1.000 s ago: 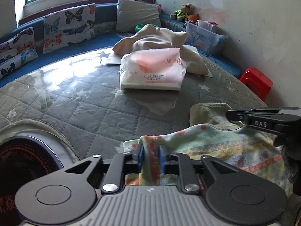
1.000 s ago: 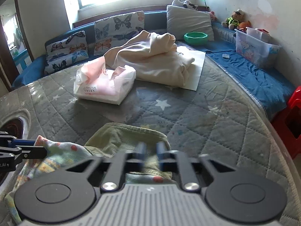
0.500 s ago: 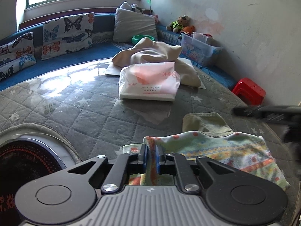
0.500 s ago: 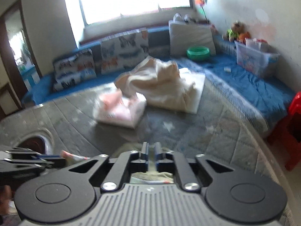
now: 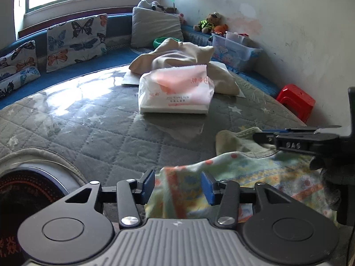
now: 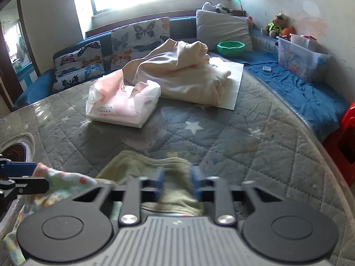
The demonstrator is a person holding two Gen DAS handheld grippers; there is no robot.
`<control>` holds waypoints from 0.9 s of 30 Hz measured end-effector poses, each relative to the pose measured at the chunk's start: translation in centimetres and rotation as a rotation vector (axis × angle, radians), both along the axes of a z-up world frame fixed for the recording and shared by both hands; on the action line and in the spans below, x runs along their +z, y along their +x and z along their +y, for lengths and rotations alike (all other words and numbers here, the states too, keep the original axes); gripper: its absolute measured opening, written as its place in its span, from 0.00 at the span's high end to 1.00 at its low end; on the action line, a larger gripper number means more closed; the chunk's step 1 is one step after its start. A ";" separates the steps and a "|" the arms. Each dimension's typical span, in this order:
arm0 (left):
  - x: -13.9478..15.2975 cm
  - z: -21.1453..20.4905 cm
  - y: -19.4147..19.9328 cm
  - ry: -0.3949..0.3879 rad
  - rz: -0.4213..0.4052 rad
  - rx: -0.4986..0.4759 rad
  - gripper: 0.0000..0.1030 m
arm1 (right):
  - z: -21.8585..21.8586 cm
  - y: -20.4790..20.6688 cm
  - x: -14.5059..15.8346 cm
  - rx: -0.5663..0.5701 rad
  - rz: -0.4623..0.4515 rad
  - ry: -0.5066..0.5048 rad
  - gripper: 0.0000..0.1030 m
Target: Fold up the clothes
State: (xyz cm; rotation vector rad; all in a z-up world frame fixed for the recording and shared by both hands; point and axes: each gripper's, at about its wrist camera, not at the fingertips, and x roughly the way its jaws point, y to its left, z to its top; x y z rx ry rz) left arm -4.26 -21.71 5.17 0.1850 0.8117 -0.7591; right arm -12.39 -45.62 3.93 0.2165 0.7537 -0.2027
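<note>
Readable print: "XIANG YUN" on white plastic bag (image 5: pixel 175 93) w/ pink contents; "DAS"-like mark on right gripper (image 5: pixel 261 136) body, seen only in left wrist view. Left gripper (image 5: pixel 178 185) spread wide now, patterned cloth (image 5: pixel 255 173) lying loose between pads – 0.5 s ago was pinched tight on that fold. Right gripper (image 6: pixel 177 182) also spread, olive garment (image 6: pixel 150 161) under and between pads; earlier pressed together. Both garments at near edge of quilted mattress (image 6: pixel 221 133), patterned cloth overlapping olive one. Right view only: green bowl (image 6: pixel 230 48) in full, doorway at left. Left view only: full red stool (image 5: pixel 296 102). Beige blanket pile (image 6: pixel 182 75) behind bag – in both.
</note>
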 end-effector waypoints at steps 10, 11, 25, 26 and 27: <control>1.6 1.9 -0.9 -0.059 -0.021 0.007 0.90 | 0.6 -3.4 4.9 0.029 -0.171 0.035 0.96; 2.0 2.2 -1.2 -0.066 -0.032 0.005 0.90 | 0.8 -3.9 5.7 0.034 -0.191 0.033 0.96; 11.7 7.0 -5.1 -0.224 -0.221 0.013 0.92 | 5.8 -11.4 19.4 0.121 -0.573 -0.011 0.97; 12.7 7.6 -5.4 -0.243 -0.239 0.015 0.92 | 6.3 -12.0 20.4 0.131 -0.607 -0.018 0.97; 13.1 8.1 -5.8 -0.246 -0.249 0.014 0.92 | 6.6 -12.5 21.1 0.141 -0.627 -0.021 0.97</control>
